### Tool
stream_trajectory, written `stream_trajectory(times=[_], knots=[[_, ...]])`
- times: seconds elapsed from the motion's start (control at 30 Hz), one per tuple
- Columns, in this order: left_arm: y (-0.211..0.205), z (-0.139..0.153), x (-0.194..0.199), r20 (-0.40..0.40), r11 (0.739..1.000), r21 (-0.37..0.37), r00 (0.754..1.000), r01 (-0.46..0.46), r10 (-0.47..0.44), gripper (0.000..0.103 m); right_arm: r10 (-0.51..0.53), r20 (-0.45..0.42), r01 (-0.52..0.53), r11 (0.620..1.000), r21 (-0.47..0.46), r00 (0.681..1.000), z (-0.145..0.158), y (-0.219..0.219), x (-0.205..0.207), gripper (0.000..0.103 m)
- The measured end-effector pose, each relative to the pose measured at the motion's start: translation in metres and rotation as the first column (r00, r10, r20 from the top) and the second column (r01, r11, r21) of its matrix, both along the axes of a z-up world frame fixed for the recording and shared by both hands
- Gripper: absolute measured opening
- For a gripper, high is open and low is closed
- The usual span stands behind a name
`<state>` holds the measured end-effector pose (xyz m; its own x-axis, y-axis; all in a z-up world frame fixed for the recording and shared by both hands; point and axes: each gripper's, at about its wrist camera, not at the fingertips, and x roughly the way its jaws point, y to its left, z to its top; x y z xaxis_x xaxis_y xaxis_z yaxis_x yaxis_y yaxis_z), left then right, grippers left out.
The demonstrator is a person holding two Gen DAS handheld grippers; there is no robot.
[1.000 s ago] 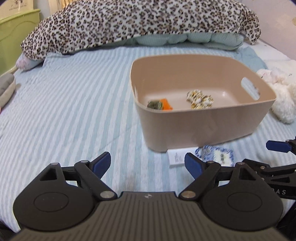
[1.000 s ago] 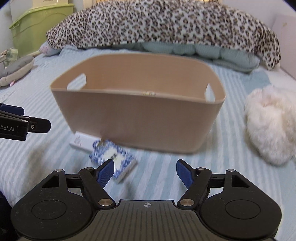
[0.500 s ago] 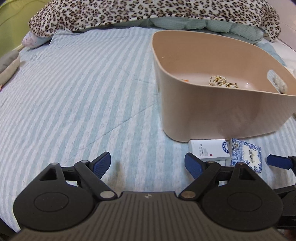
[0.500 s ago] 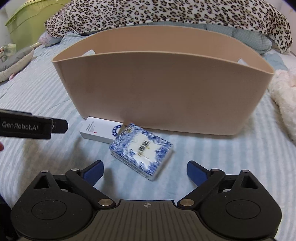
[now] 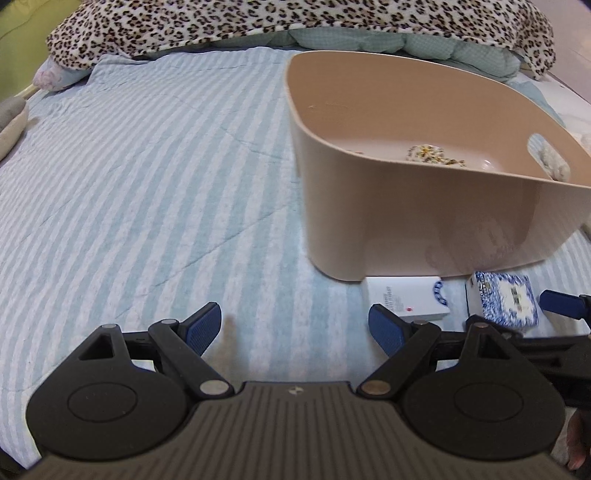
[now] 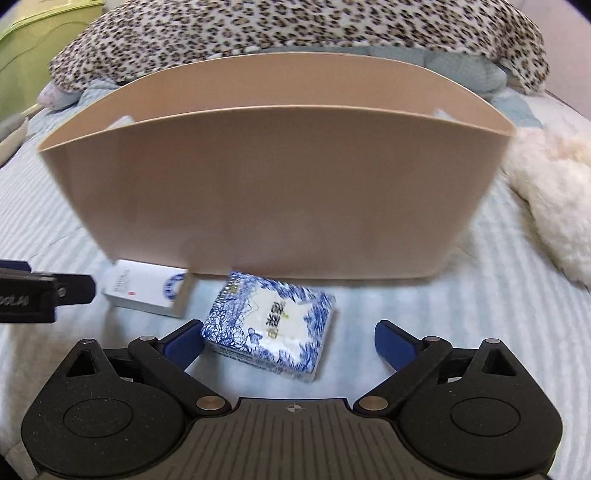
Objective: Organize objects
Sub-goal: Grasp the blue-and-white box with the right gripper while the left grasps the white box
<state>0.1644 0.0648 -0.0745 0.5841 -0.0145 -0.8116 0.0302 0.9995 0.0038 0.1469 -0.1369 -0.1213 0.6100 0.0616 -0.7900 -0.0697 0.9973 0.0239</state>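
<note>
Blue-white packet [image 6: 271, 328] between spread right tongs [image 6: 289, 343] — left tongs [image 5: 295, 326] apart, print unreadable.

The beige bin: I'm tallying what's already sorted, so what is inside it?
Inside the beige bin, the left wrist view shows one yellow-speckled bundle on the floor. The near wall covers the rest.

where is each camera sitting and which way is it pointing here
Left wrist: sits on the left gripper, low over the striped bed, facing the bin's left corner; its open fingers show, the right gripper's finger at the right edge.
Right wrist: sits on the right gripper, facing the bin's near wall, the blue packet between its open fingers; the left gripper's finger shows at the left edge.
Shared: bin, blue packet, white box, leopard blanket.
</note>
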Motion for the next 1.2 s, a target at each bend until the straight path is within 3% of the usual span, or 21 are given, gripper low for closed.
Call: stream_trajectory(times=[0.27, 0.43, 0.57, 0.67, 0.73, 0.8, 0.83, 0.87, 0.9, 1.2], knots=[[-0.027, 0.008, 0.0, 0.02, 0.998, -0.037, 0.998, 0.055, -0.054, 0.087, 0.017, -0.007, -0.017, 1.0, 0.006, 1.0, 0.003, -0.023, 0.005, 0.1], [-0.052, -0.004, 0.013, -0.02, 0.995, -0.063, 0.997, 0.071, -0.073, 0.088, 0.073, -0.012, -0.073, 0.997, 0.002, 0.997, 0.001, -0.029, 0.005, 0.1], [-0.064, -0.024, 0.028, -0.079, 0.998, -0.036, 0.996, 0.047, -0.05, 0.088, 0.093, 0.002, -0.093, 0.996, -0.005, 0.996, -0.002, -0.033, 0.004, 0.1], [-0.066, -0.029, 0.03, -0.065, 0.999, -0.012, 0.997, 0.04, -0.041, 0.088, 0.11, 0.02, -0.109, 0.994, -0.016, 0.994, -0.002, -0.032, 0.006, 0.1], [-0.066, -0.03, 0.03, -0.058, 0.999, -0.017, 0.998, 0.031, -0.032, 0.086, 0.119, 0.036, -0.118, 0.993, -0.023, 0.992, -0.003, -0.031, 0.009, 0.096], [-0.065, -0.03, 0.03, -0.05, 1.0, -0.017, 0.999, 0.018, -0.019, 0.076, 0.128, 0.044, -0.128, 0.992, -0.016, 0.991, -0.003, -0.03, 0.011, 0.086], [-0.064, -0.029, 0.03, -0.046, 1.0, -0.015, 0.999, 0.016, -0.017, 0.067, 0.129, 0.047, -0.129, 0.992, -0.011, 0.991, -0.003, -0.031, 0.01, 0.083], [-0.063, -0.028, 0.029, -0.039, 1.0, -0.015, 0.999, 0.015, -0.015, 0.06, 0.133, 0.05, -0.133, 0.991, -0.003, 0.99, -0.003, -0.031, 0.01, 0.074], [-0.062, -0.027, 0.028, -0.036, 1.0, -0.02, 0.999, 0.013, -0.014, 0.06, 0.137, 0.055, -0.137, 0.991, 0.006, 0.989, -0.002, -0.031, 0.009, 0.063], [-0.063, -0.006, 0.005, -0.014, 0.999, -0.016, 0.999, 0.041, -0.041, 0.06, 0.145, 0.068, -0.148, 0.988, 0.04, 0.987, -0.004, -0.039, -0.011, 0.062]])
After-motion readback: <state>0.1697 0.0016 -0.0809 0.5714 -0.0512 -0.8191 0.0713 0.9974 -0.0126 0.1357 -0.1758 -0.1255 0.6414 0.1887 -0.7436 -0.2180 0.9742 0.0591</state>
